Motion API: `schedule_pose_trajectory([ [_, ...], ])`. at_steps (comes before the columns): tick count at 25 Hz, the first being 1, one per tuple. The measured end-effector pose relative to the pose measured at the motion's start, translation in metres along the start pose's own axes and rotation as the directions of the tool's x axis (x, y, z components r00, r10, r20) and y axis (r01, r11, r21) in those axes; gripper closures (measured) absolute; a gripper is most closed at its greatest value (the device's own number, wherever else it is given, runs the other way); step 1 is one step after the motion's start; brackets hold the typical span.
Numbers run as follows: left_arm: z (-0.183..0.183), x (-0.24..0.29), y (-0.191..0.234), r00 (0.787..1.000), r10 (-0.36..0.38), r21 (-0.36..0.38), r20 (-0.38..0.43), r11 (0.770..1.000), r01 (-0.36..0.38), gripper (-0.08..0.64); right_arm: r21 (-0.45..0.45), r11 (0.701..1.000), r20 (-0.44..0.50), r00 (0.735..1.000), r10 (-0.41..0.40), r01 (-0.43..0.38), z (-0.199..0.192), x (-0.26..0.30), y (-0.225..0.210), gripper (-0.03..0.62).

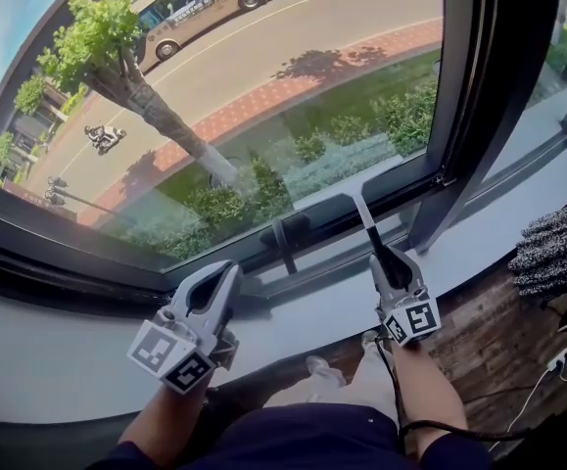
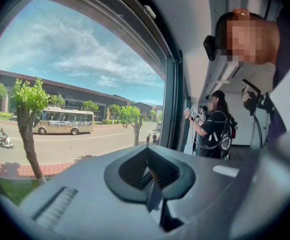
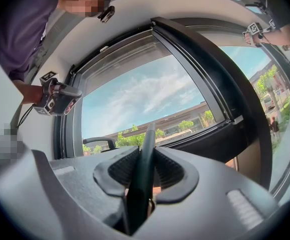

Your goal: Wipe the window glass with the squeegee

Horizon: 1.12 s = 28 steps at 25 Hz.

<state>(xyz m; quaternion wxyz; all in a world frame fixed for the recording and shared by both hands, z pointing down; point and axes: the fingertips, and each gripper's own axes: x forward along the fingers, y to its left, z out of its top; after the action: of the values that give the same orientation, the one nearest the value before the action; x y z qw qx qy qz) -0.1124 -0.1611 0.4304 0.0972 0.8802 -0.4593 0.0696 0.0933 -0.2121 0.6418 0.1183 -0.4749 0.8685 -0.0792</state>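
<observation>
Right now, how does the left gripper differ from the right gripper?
The right gripper is shut on the squeegee handle, while the left gripper is shut with nothing between its jaws. The right gripper points its squeegee at the lower edge of the glass, while the left gripper hangs back over the sill. Both are hand-held and carry a marker cube.

My fingers (image 3: 120,170) are matt grey plastic with ribbed dark pads, the squeegee (image 3: 145,156) handle smooth and dark, the window glass (image 1: 263,76) glossy.
</observation>
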Motion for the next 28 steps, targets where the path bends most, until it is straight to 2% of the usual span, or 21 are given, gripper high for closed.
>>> schedule_pose_trajectory([
  [13,-0.001,0.004,0.0,1.0,0.001,-0.006,-0.005,1.0,-0.001,0.557,0.019,1.0,-0.055,0.998,-0.005,0.006,-0.023,-0.004,-0.007,0.491],
  [22,0.007,0.004,0.002,1.0,-0.008,-0.022,0.025,1.0,0.008,0.557,0.124,0.992,-0.104,0.995,-0.003,0.016,-0.029,-0.002,-0.013,0.491],
  [25,0.011,-0.001,0.007,0.999,-0.01,-0.021,0.051,1.0,0.011,0.556,0.097,0.995,-0.142,0.99,-0.021,0.035,-0.022,-0.003,-0.008,0.491],
  [28,0.004,-0.004,0.011,0.997,0.002,-0.026,0.073,1.0,-0.001,0.557,0.042,0.999,-0.118,0.993,-0.003,0.008,0.001,-0.015,0.005,0.491],
])
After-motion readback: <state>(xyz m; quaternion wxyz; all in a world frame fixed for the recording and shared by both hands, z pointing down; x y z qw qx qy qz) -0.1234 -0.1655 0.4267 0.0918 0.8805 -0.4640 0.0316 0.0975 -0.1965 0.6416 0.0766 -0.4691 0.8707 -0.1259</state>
